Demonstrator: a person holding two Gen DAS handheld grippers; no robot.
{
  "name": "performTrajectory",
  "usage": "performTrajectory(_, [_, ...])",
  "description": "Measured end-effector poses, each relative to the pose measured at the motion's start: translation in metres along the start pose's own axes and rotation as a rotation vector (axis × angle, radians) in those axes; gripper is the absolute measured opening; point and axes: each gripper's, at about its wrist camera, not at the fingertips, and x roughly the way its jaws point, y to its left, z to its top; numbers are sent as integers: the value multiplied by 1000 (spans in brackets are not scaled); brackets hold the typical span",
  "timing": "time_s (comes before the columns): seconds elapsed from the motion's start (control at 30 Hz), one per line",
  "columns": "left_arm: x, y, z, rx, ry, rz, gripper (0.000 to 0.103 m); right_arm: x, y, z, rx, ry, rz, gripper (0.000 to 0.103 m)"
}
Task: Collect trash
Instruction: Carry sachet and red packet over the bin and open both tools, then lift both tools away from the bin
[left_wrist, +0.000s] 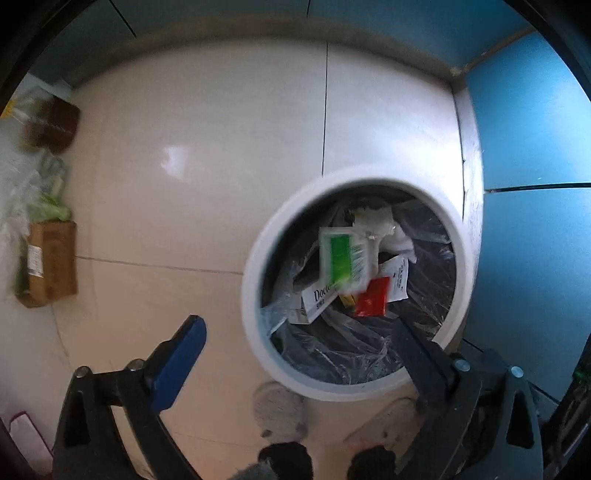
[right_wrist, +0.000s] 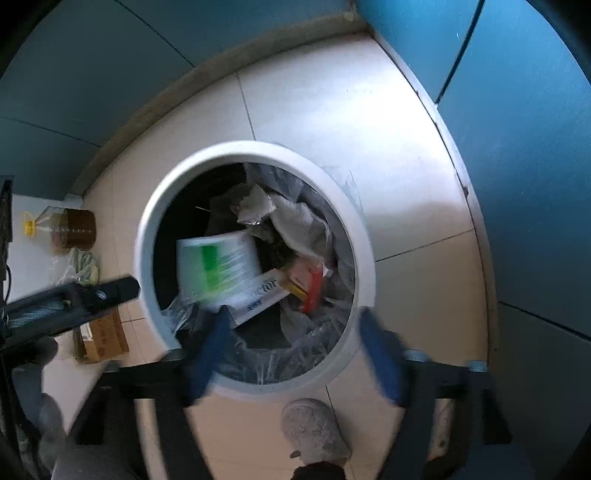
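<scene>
Place: you stand in a home, likely a kitchen corner.
Floor (left_wrist: 207, 155): glossy pale tiles with thin grout lines.
Walls: blue cabinet panels (right_wrist: 535, 184) meet the floor at a worn plinth.
Bin (right_wrist: 155, 206): round, white-rimmed, lined with clear plastic, holding household packets.
Clutter: cardboard box (left_wrist: 51, 262), oil bottle (right_wrist: 70, 227), bagged greens (left_wrist: 48, 199) along the wall.
Feet: you wear grey slippers (right_wrist: 314, 428).

White bin (left_wrist: 258, 258), green-striped white packet (left_wrist: 341, 260), red sachet (left_wrist: 372, 297).
</scene>
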Motion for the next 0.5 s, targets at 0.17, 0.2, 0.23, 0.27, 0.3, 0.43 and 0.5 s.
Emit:
performTrajectory(0.17, [-57, 0, -22, 40, -112, 120, 103, -50, 18, -6, -67, -37, -60, 103])
performTrajectory(0.2, [-68, 1, -27, 42, -132, 129, 103, -61, 21, -7, -75, -42, -65, 103])
performTrajectory(0.23, [-86, 2, -34, 44, -156, 144, 103, -73, 24, -9, -84, -47, -69, 103])
performTrajectory(0.27, [-100, 4, -39, 43, -173, 158, 103, -90, 28, -12, -94, -55, -73, 103])
performTrajectory(0.3, [-113, 5, -45, 40, -186, 169, 103, -104, 33, -14, -103, -63, -79, 103])
performTrajectory(0.43, [-174, 8, -72, 26, -235, 206, 103, -168, 46, -31, -125, -85, -85, 103])
performTrajectory(0.5, [-208, 9, -89, 19, -256, 213, 103, -204, 53, -40, -130, -96, -78, 103])
